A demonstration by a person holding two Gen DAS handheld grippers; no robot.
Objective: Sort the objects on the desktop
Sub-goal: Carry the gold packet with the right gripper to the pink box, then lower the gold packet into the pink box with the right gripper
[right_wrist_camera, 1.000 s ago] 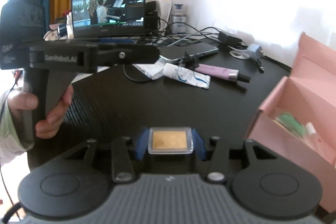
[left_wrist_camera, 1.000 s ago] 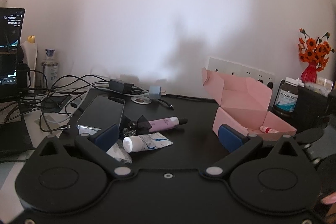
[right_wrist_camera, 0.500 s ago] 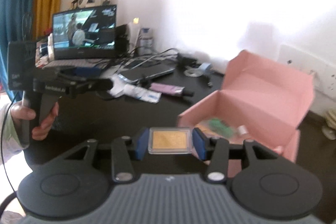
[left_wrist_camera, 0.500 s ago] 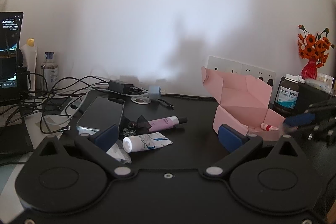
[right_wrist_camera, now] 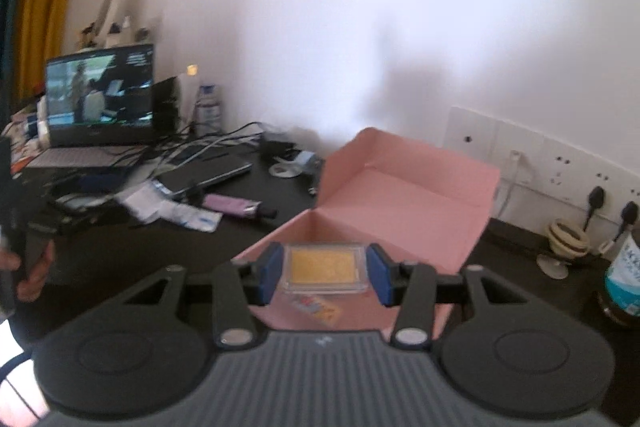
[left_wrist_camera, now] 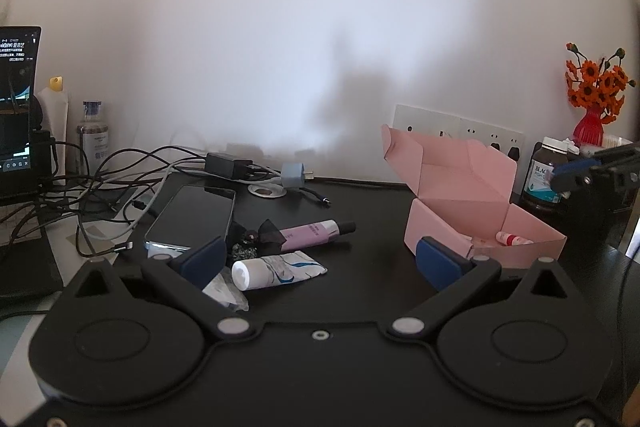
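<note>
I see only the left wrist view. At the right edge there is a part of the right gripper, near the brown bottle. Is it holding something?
Observer: Yes. The right gripper is shut on a clear case with a gold insert.
Operator: Where is the case relative to the pink box?
Observer: In the right wrist view it hangs in front of the open pink box, above its near edge.
Operator: Is there space in the box?
Observer: An orange and red item lies on the box floor below the case; the rest is hidden behind the gripper.
</note>
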